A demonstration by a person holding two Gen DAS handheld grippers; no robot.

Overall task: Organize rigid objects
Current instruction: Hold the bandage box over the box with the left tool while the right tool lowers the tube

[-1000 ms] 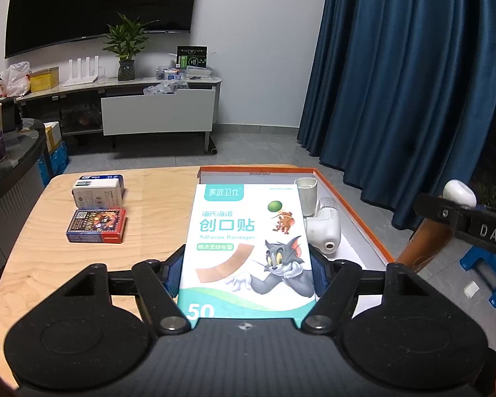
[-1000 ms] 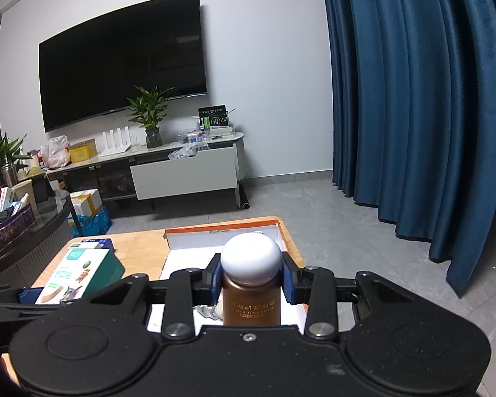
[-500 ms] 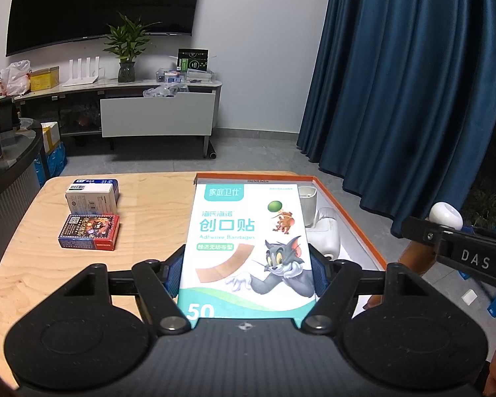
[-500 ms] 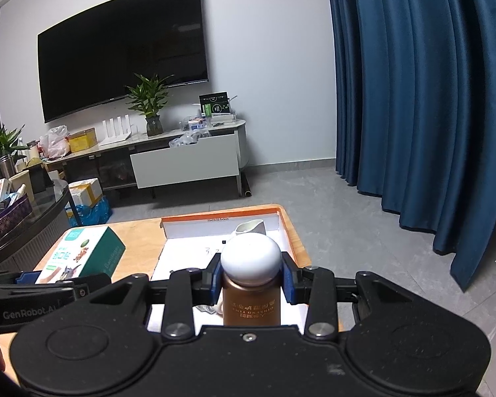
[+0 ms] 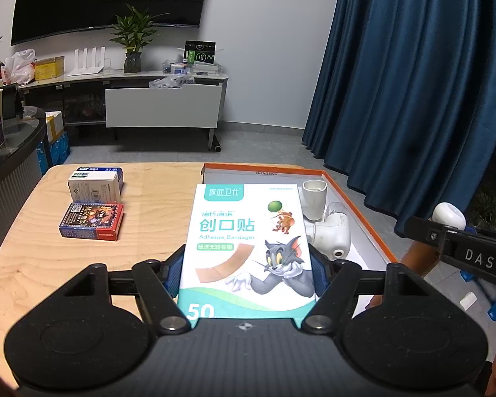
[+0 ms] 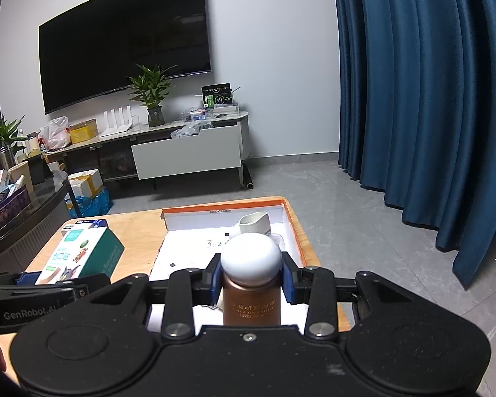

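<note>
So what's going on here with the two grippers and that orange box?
A person is sorting items into an orange-rimmed box on a wooden table. The left gripper grips a bandage box; the right gripper grips a brown bottle with a white cap. White containers already lie inside, and two small boxes wait on the table.

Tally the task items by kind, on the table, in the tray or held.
Boxes: 3, namely bandage box, white box, red card box
Bottles: 2, namely brown bottle, white bottle
Cups: 1, white cup
Total: 6
</note>
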